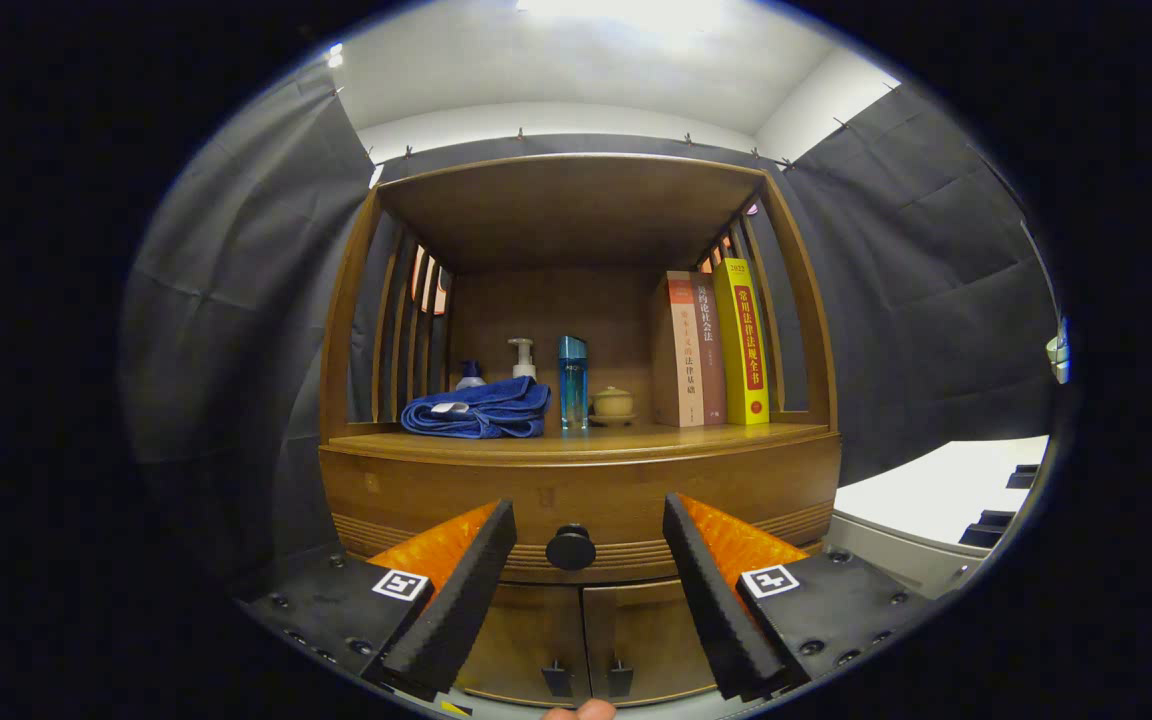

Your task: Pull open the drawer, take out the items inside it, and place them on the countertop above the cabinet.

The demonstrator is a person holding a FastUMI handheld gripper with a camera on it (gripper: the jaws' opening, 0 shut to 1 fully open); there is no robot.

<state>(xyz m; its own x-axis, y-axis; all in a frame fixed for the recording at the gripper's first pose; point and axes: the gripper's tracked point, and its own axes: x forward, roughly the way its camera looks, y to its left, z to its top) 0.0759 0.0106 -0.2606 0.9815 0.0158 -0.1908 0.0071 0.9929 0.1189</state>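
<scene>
— Where is the drawer point(576, 500) from your gripper point(589, 525)?

— It is just ahead of my fingers, closed, in the wooden cabinet point(356, 300). Its round dark knob point(570, 548) sits between my two fingertips, a little beyond them. My fingers are wide apart and hold nothing.

— How does the drawer lie?

— Its long side runs across, from one finger to the other, and its front faces me. Below it are two small doors point(586, 640).

— And above?

— On the countertop point(576, 438), beyond the fingers, I see a folded blue towel point(478, 408), a pump bottle point(522, 358), a blue bottle point(572, 382), a small lidded pot point(613, 403) and three upright books point(711, 345).

— Any writing?

— The book spines carry characters, but I cannot read them surely.
</scene>
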